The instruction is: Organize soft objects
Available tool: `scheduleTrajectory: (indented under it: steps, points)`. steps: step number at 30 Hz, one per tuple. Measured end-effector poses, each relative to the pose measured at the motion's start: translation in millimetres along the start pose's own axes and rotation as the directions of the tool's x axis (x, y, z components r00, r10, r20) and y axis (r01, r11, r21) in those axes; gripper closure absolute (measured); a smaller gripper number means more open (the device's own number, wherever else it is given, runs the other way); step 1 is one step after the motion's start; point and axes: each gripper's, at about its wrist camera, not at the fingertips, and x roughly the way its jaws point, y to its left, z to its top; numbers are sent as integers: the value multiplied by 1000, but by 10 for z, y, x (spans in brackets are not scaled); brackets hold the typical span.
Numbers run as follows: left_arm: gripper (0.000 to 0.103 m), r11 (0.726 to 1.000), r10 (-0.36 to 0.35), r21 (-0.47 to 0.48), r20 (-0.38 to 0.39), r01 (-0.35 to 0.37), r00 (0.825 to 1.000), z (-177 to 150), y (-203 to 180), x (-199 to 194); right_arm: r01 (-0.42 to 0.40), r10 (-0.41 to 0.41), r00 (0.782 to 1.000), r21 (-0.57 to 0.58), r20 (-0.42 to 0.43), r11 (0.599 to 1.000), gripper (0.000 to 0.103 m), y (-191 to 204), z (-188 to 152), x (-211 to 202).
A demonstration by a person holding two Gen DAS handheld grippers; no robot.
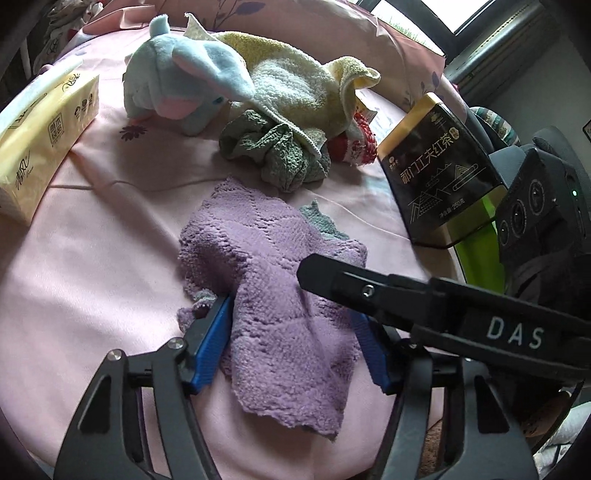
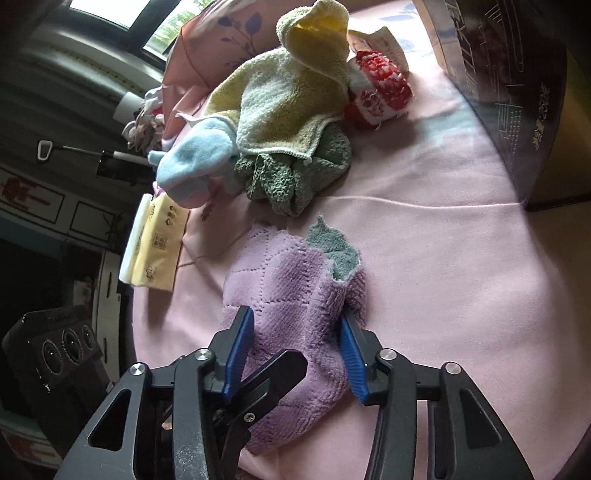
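Note:
A purple cloth (image 1: 273, 280) with a grey underside lies on the pink sheet (image 1: 92, 258). My left gripper (image 1: 291, 332) is down over it, half closed. The cloth lies fairly flat between its blue pads and touches both. My right gripper (image 2: 295, 332) straddles the same purple cloth (image 2: 291, 306) from the other side, also half closed, and the fabric humps up between its pads. One black finger of the right gripper (image 1: 332, 275) crosses the left wrist view. Farther back lie a blue plush elephant (image 1: 184, 74), a yellow-white towel (image 1: 295, 81), a green cloth (image 1: 273, 151) and a red-white knit piece (image 1: 354, 144).
A yellow tissue pack (image 1: 40, 136) sits at the left of the sheet. At the right stands a black tea box (image 1: 439, 170). A pink pillow (image 1: 332, 18) lies behind the pile, under a window. The sheet's edge drops off left of the tissue pack (image 2: 155, 243) in the right wrist view.

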Motion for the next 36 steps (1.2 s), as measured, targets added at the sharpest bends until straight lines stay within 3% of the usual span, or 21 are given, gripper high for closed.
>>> scheduleTrajectory:
  steps: [2,4,13,19,23,30,36]
  points:
    - [55,999,-34,2,-2,34,999,1,-27,16,-34,34,999,4,-11,999,59,2,2,25]
    - [60,997,-81,8,-16,81,997,-6,-59,39,-45,45,999,4,-20,999,60,4,-2,45]
    - [66,995,-88,57,20,87,996,-17,-167,0,-57,57,998,3,-11,998,60,18,1,-12]
    - [68,987,-132,102,98,122,986,-17,-267,-228,-90,92,994,-45,59,995,60,162,-34,-242]
    - [67,969,-216,159,178,188,960,-7,-413,-500,-145,157,978,-93,139,985,60,282,-79,-579]
    - [67,935,-288,285,271,210,918,52,-796,-897,-130,176,943,-174,281,976,60,475,-144,-1181]
    - [67,892,-369,387,329,233,869,212,-1184,-1116,-91,177,891,-218,418,972,61,568,-82,-1735]
